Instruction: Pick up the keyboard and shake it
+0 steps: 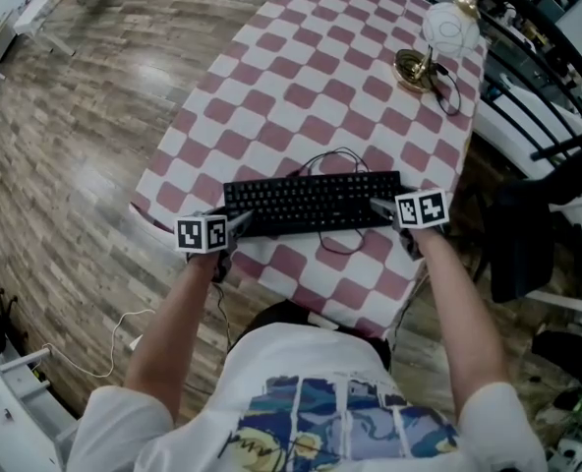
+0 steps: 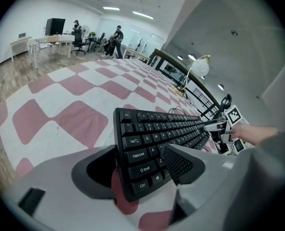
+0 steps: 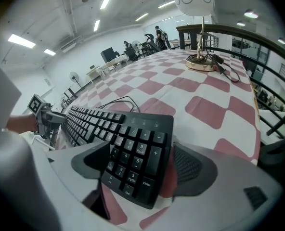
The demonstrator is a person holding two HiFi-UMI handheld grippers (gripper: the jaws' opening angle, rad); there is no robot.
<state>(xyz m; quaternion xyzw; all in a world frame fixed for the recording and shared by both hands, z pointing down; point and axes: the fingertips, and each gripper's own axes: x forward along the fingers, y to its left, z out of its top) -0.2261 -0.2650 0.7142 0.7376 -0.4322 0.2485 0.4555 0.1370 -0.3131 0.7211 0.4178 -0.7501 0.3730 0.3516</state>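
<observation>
A black keyboard (image 1: 311, 203) lies flat on the checked table (image 1: 301, 77), close to its near edge. My left gripper (image 1: 240, 226) is at the keyboard's left end and my right gripper (image 1: 381, 207) at its right end. In the left gripper view the Ctrl and Shift end of the keyboard (image 2: 152, 143) sits between the spread jaws of the left gripper (image 2: 140, 165). In the right gripper view the number-pad end of the keyboard (image 3: 133, 153) sits between the jaws of the right gripper (image 3: 140, 165), and a strip of tablecloth shows beside one pad (image 3: 186, 165). Neither gripper presses on the keyboard.
The keyboard's cable (image 1: 330, 157) loops on the cloth just behind it. A white globe lamp on a brass base (image 1: 438, 42) stands at the table's far right with its own cord. A dark railing (image 1: 547, 116) and a black chair (image 1: 527, 234) are to the right; wooden floor lies to the left.
</observation>
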